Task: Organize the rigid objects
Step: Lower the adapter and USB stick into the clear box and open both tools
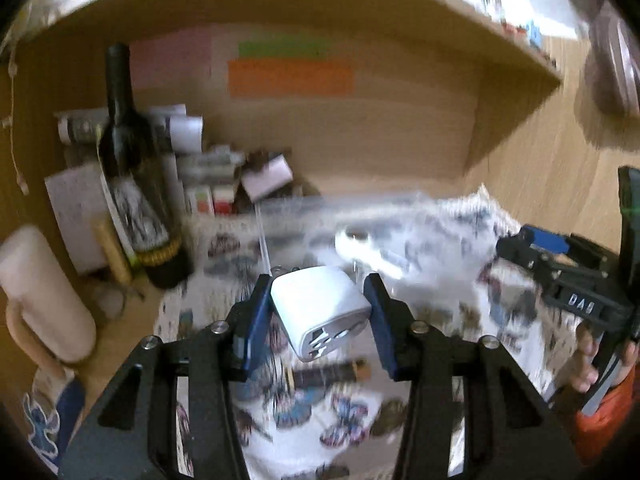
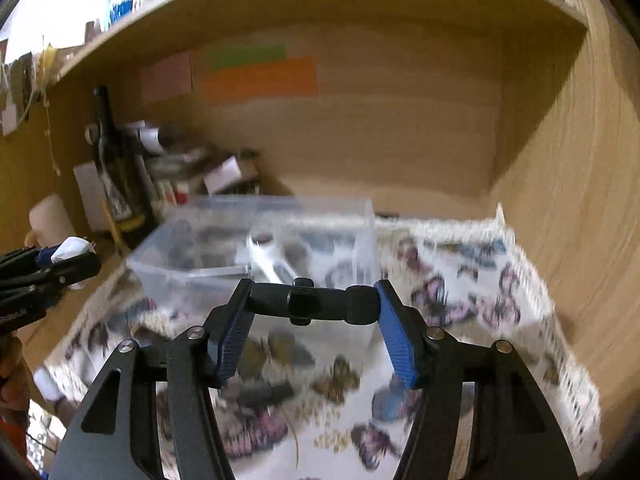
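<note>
At frame centre, a white plastic plug adapter [image 1: 324,312] is clamped by the left gripper [image 1: 318,312]; a black bar-shaped plastic part [image 2: 314,304] is clamped by the right gripper [image 2: 314,312], before a clear plastic box [image 2: 256,248].

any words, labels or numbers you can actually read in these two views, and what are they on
"DAB" (last letter unsure): white letters on the black body of the right gripper, seen from the left wrist view.
Wine bottle label: print too blurred to read.
Orange, green and pink paper notes on the shelf's back wall: no legible writing.
Small boxes behind the clear bin: blurred, unreadable.
White adapter in the left gripper: socket holes only, no text.
</note>
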A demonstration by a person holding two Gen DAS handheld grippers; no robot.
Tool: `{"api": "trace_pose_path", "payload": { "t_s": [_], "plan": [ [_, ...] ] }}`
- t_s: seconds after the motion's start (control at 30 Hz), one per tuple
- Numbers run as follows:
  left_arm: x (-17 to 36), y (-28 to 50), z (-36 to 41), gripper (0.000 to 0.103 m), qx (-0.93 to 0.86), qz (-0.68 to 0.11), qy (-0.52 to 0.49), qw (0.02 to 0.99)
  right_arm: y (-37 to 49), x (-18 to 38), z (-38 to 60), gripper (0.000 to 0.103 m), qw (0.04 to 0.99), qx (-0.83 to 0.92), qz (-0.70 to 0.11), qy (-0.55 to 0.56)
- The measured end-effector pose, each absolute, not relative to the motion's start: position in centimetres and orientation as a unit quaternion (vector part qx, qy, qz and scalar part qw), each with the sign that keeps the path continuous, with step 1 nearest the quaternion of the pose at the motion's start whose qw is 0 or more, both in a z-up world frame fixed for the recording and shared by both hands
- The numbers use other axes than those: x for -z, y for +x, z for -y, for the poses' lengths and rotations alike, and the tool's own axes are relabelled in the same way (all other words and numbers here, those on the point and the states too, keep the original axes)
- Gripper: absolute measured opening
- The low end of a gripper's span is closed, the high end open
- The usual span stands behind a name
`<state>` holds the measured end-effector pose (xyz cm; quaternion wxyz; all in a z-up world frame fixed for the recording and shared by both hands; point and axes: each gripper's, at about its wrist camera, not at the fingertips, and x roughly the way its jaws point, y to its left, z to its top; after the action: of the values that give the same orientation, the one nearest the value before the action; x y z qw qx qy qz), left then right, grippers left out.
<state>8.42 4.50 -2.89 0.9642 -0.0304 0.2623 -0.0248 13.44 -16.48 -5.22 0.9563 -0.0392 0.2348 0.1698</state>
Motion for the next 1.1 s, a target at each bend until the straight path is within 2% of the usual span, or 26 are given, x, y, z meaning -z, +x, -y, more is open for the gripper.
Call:
{"api": "trace_pose_path", "payload": {
  "t_s": [0.17,0.4,0.87,1.1],
  "plan": [
    [0.2,10.1,-4.7,0.046,0.016,-0.225,-0.027,0.974,15.0,3.0,15.5,0.057,0.959,-0.185,-0.212,-0.032],
    [0.1,14.0,-4.8,0.046,0.009,-0.231,-0.028,0.973,18.3,2.8,13.4,0.057,0.954,-0.196,-0.225,-0.040],
    [6.8,21.5,-4.4,0.046,0.046,-0.368,-0.032,0.928,23.6,8.1,10.1,0.057,0.918,-0.229,-0.316,-0.069],
    [8.8,22.9,-3.9,0.046,0.058,-0.399,-0.028,0.915,25.1,10.0,9.3,0.057,0.902,-0.235,-0.355,-0.076]
  ]
}}
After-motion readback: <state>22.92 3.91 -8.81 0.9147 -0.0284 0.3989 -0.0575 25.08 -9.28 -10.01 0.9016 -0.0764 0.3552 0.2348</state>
